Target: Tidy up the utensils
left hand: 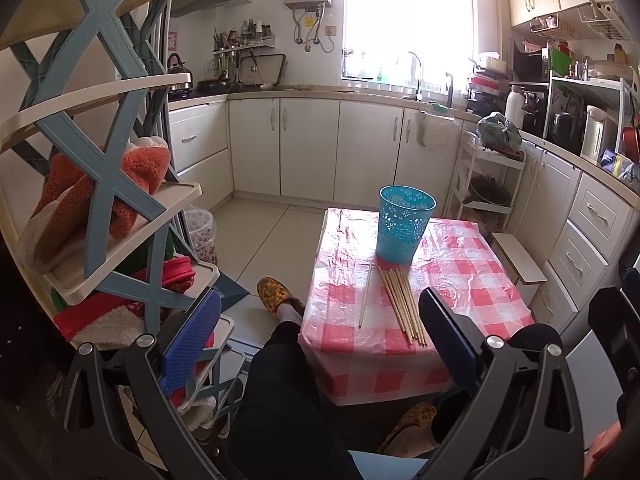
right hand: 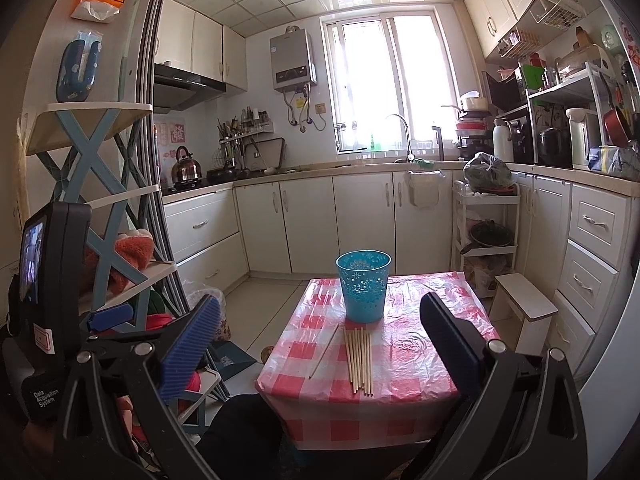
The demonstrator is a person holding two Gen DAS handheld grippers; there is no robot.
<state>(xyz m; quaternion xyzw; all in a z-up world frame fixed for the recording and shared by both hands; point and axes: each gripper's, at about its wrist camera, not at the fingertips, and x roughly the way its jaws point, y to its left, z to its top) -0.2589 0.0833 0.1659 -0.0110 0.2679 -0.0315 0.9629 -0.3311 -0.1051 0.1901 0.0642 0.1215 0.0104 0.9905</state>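
Left gripper (left hand: 320,336) and right gripper (right hand: 320,340): jaws wide, empty, held near the table (right hand: 420,360). Chopsticks (right hand: 360,360) lie flat just near of the upright blue cup (right hand: 363,286).

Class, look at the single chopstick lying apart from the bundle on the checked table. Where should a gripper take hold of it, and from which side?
Grip the lone chopstick near its middle, coming down from above with the fingers across its length. It lies flat on the table, left of the bundle, with a clear gap that leaves room for a finger.
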